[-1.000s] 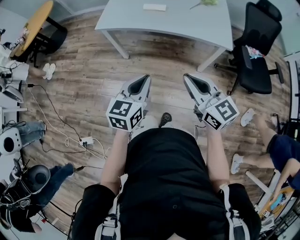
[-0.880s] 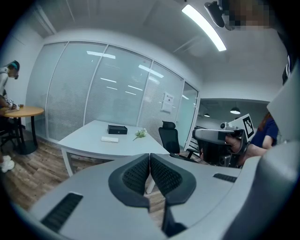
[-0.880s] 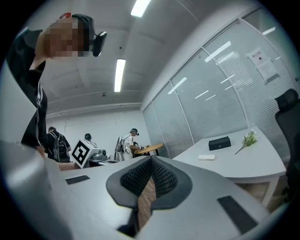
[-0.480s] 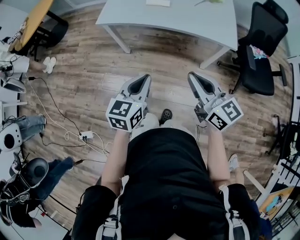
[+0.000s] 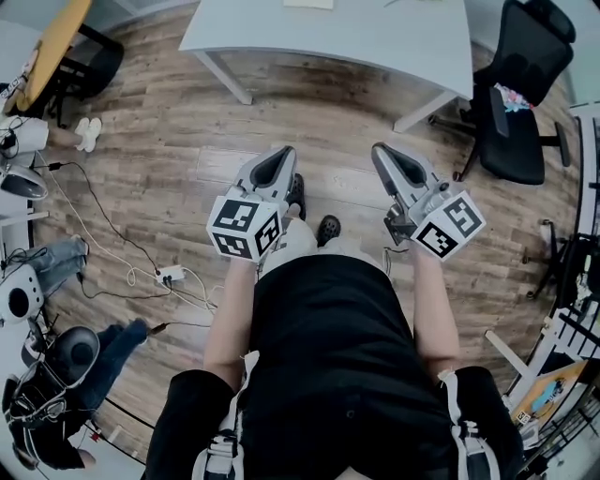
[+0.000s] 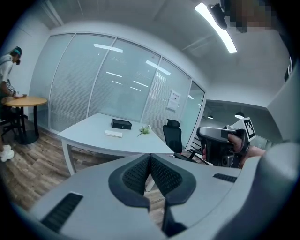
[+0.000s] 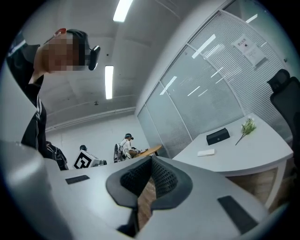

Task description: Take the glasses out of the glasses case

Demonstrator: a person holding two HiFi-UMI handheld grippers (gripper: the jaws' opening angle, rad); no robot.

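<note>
Clenched on nothing, both the left claw [image 6: 149, 165] and the right claw [image 7: 150, 162]. Compared with a second ago, carried slightly forward, with one shoe [image 5: 296, 190] now stepped toward the worktop [image 6: 89, 133]. Black glasses case [image 6: 121, 123] lying there, seemingly closed, well apart from both claws. Only approaching; glasses not yet taken out.

The head view's top edge cuts off the white table [image 5: 375, 37], leaving only a sliver of the flat white item [image 5: 309, 3] lying on it. In the left gripper view, the black box [image 6: 121, 123] on that table is too small to tell whether it is a glasses case, and its inside is hidden.
</note>
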